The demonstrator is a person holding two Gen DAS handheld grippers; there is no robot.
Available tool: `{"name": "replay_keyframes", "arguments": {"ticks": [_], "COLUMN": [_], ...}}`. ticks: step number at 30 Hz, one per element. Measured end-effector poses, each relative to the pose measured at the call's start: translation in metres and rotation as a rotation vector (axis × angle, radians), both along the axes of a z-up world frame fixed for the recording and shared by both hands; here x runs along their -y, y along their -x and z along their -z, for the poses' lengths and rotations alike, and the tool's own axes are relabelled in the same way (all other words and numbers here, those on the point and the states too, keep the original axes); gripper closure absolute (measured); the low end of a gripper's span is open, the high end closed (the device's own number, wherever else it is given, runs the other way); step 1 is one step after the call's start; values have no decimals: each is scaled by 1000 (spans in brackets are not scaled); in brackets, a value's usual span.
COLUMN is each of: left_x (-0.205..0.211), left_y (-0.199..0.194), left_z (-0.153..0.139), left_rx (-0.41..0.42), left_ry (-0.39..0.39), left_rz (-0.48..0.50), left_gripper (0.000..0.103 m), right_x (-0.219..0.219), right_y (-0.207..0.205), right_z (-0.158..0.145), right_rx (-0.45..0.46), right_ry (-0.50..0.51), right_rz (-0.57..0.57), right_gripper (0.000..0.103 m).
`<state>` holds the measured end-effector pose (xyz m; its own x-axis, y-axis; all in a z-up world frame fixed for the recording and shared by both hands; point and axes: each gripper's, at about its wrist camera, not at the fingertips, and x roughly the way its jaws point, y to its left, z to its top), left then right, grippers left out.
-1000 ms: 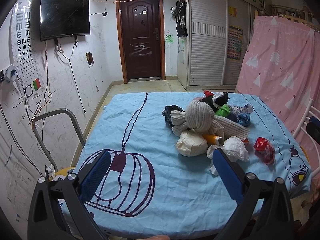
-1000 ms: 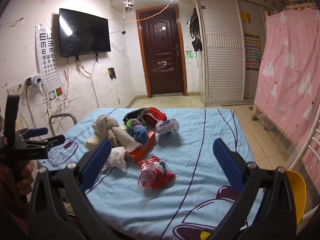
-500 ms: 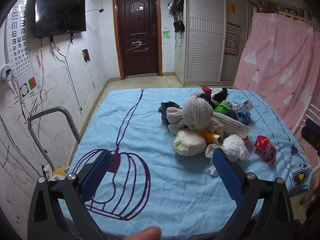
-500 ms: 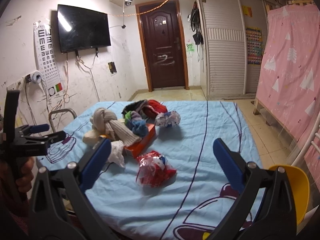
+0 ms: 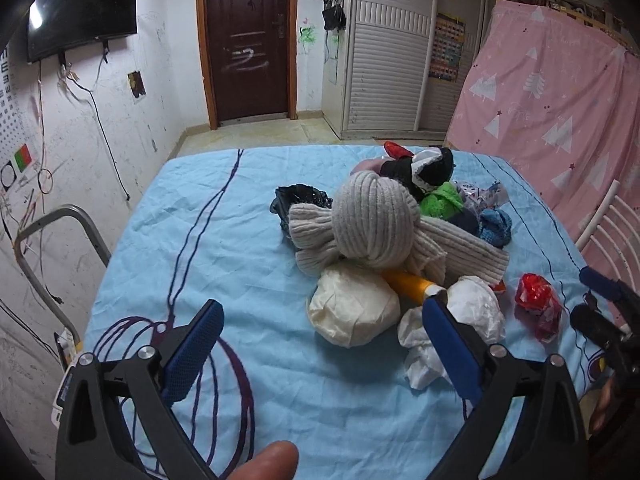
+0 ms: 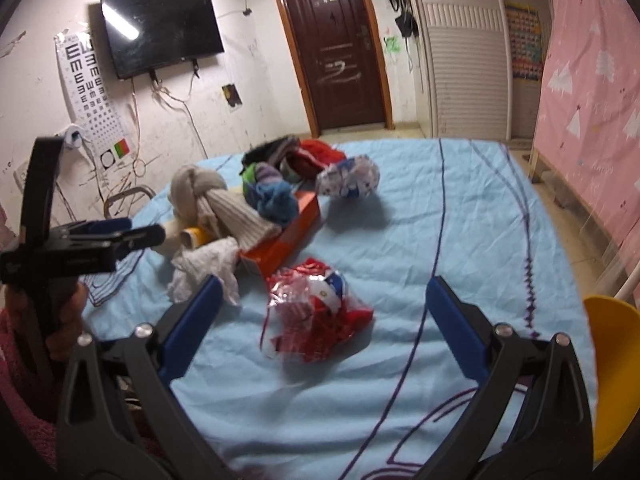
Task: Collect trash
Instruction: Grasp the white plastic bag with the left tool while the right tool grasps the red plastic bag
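A pile of clothes and trash lies on the blue bedsheet [image 5: 224,240]. A cream crumpled wad [image 5: 352,312], a white crumpled paper [image 5: 468,320] and a red shiny wrapper [image 5: 536,304] lie at the pile's near side. My left gripper [image 5: 320,344] is open and empty, just short of the cream wad. My right gripper [image 6: 324,320] is open and empty, its fingers either side of the red wrapper [image 6: 316,312]. The white paper [image 6: 204,264] and a patterned wrapper ball [image 6: 348,176] show in the right wrist view.
A knotted beige scarf [image 5: 372,224], an orange box [image 6: 288,232], an orange tube [image 5: 408,282] and coloured clothes sit in the pile. A yellow bin [image 6: 612,356] stands at the bed's right edge. A metal chair frame [image 5: 48,232] stands left; pink curtain [image 5: 552,96] right.
Both grippers have moved forward and down toward the bed. The left one has closed in on the cream wad, the right one on the red wrapper. Both stay open.
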<state>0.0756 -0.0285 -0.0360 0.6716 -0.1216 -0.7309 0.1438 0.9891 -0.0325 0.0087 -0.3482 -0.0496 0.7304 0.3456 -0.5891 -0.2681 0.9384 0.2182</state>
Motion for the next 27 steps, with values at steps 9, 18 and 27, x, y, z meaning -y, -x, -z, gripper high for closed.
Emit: {"name": "replay_keyframes", "arguments": {"ticks": [9,18,27], "left_x": [-1,-2,-7], "left_y": [-26,-33,-6], "left_z": [15,30,-6], "left_rx": [-85,-148,-52], "left_ry": [105,243,194], "left_rz": [70,101,44], "left_gripper": [42,62,62], "right_x": [-12,-16,-1], "right_y": [-16,-23,-17], "right_z": [12,21,6], "right_rx": [-54,-93,-45], "right_ry": [35,64,17], "right_rz": [-18,-36,-21], "right_gripper": [6,46,49]}}
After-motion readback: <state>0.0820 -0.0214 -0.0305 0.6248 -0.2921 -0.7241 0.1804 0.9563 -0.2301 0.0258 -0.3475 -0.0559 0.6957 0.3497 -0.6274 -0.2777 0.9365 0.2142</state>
